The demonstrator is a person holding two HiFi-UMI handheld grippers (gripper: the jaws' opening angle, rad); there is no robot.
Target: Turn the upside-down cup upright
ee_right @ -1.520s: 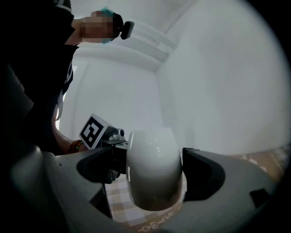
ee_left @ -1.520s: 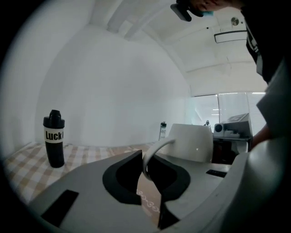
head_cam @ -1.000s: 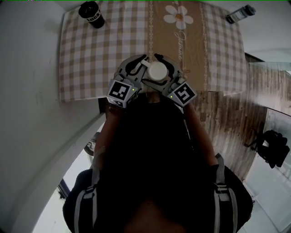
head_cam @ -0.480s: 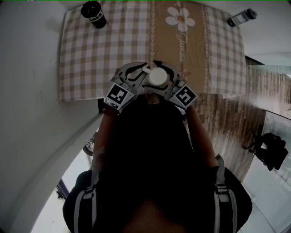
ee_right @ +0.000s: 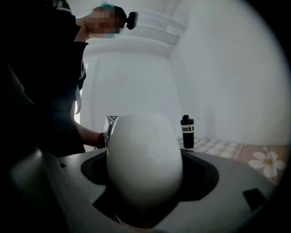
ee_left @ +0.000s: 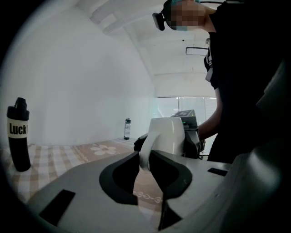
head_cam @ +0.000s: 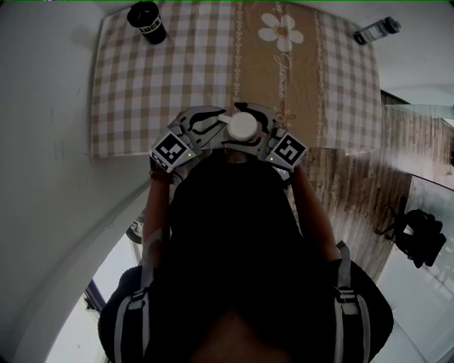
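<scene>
A white cup [head_cam: 241, 127] hangs above the near edge of the table, held between both grippers; in the head view its round flat end faces up. My right gripper [head_cam: 250, 127] is shut wide on the cup's body [ee_right: 144, 168], which fills the space between its jaws [ee_right: 144, 182]. My left gripper [head_cam: 221, 122] comes in from the left, its jaws [ee_left: 144, 164] pinched on the cup's handle [ee_left: 144, 152]. Seen from the left gripper, the cup's body [ee_left: 169, 136] stands straight up beyond the handle.
A checked cloth with a daisy print covers the table [head_cam: 142, 92]. A black bottle [head_cam: 145, 21] stands at its far left corner, and a dark bottle [head_cam: 376, 30] lies at the far right corner. White wall lies to the left, wood floor [head_cam: 355, 184] to the right.
Both grippers and the cup have drawn back toward the person, to the table's near edge and slightly left. The left gripper has swung further out to the left.
</scene>
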